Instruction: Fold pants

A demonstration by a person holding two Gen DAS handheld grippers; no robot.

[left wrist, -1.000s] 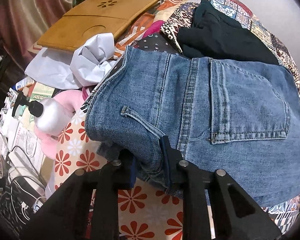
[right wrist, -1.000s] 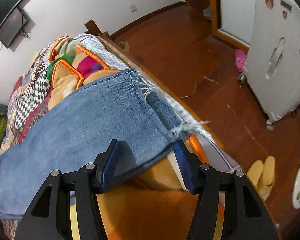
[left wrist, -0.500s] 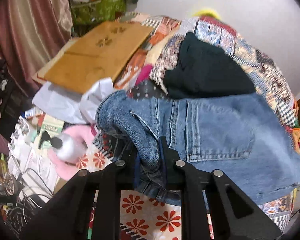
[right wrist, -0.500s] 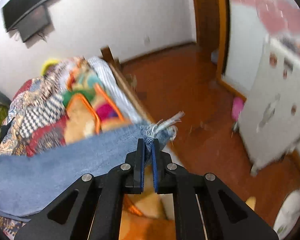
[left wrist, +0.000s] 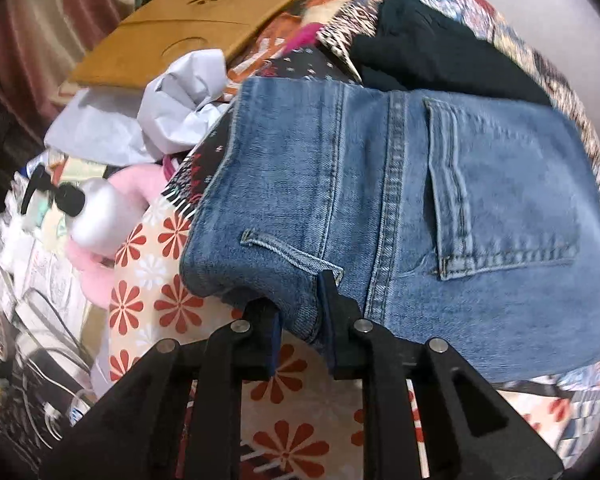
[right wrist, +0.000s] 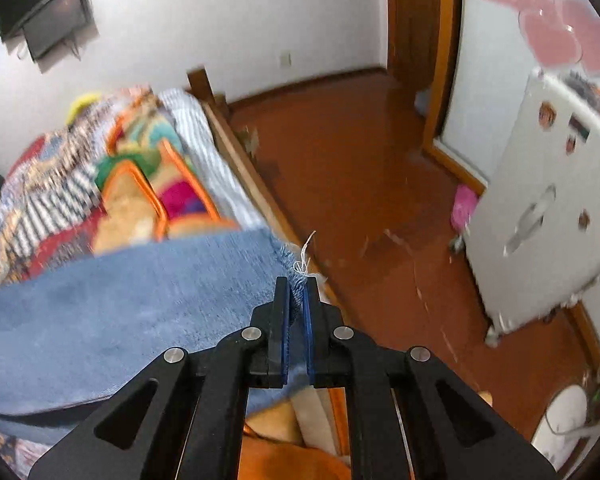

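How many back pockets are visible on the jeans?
1. The back pocket lies on the jeans, right of the centre seam, beyond the left tool. A second one may be folded underneath.

Blue denim pants (left wrist: 400, 200), back pocket up, spread on patterned bedspread, frayed hem at bed's edge.

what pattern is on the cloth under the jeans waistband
Red and white daisy-like flowers on a cream sheet, clearest in the left wrist view, beneath the blue denim jeans.
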